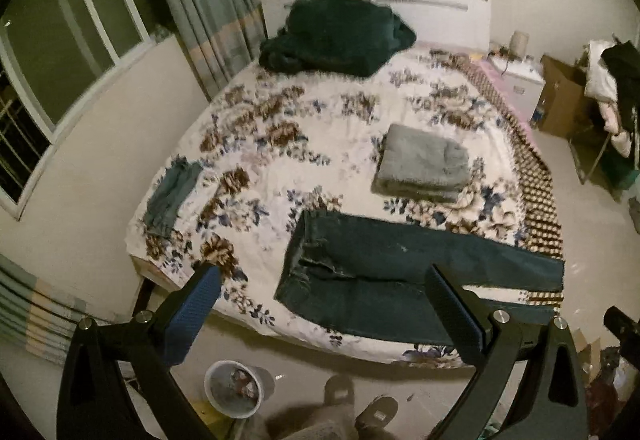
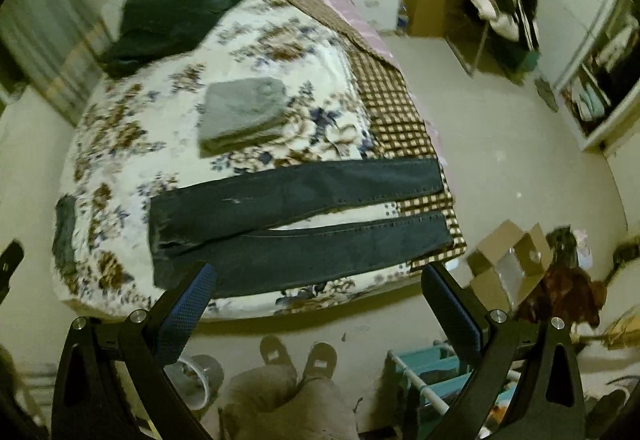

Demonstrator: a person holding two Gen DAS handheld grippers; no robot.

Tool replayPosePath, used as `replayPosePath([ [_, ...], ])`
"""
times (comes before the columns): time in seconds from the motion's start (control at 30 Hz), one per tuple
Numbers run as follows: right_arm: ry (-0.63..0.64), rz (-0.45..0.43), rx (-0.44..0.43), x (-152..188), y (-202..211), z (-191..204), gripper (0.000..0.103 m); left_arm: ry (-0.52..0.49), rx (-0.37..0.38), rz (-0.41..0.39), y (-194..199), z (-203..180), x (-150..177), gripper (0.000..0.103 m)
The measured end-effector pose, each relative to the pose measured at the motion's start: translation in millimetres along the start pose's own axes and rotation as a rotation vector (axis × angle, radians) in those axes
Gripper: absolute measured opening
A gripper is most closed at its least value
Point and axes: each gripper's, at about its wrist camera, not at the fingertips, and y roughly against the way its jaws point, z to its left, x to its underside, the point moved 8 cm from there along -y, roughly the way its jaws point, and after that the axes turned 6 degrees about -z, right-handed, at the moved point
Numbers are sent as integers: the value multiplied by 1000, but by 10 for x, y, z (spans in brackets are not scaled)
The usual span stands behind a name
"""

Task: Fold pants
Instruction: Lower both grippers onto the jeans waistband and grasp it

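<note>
Both grippers (image 1: 320, 304) (image 2: 316, 300) gape above pants (image 2: 296, 224) along bed (image 2: 280, 304) edge.

Dim yellowish indoor light, motion blur, heavy fisheye vignetting.

The pants (image 2: 296, 224) are dark blue denim, matt, with visible stitching along the leg seams. The bedspread (image 1: 320, 128) is soft printed cloth, floral, edged with checked fabric. A folded grey towel (image 1: 424, 164) looks fuzzy. The right claw (image 2: 316, 288) has matt black plastic arms, textured blue pads (image 2: 188, 316) and shiny metal screws.
</note>
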Motion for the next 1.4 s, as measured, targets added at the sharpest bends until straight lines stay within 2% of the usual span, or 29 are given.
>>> replayPosePath([
  [0.17, -123, 133, -4, -203, -1172, -177, 103, -42, -11, 77, -753, -230, 57, 103],
  [0.3, -185, 182, 19, -463, -2076, -220, 103, -89, -18, 110, -1412, -420, 3, 103],
  [0.53, -351, 338, 85, -871, -4035, -307, 103, -181, 0, 217, -2946, -828, -42, 103],
  [0.67, -408, 421, 130, -883, -4885, -366, 103, -270, 16, 272, -3841, -1130, 38, 103],
  [0.83, -523, 519, 180, -763, -5755, -616, 103, -420, 79, 330, -4627, -1556, 273, 103],
  [1.07, -697, 590, 227, -564, -6387, -1021, 103, -679, 169, 380, -5242, -2139, 731, 103],
  [1.17, -761, 599, 235, -543, -6594, -1099, 103, -759, 196, 410, -5440, -2313, 868, 103],
  [1.3, -788, 610, 245, -546, -6823, -1061, 101, -795, 230, 430, -5585, -2442, 928, 101],
  [1.37, -783, 626, 253, -518, -6917, -993, 97, -787, 291, 444, -5605, -2490, 918, 83],
  [1.4, -777, 627, 261, -507, -6943, -966, 95, -776, 345, 449, -5579, -2528, 912, 63],
])
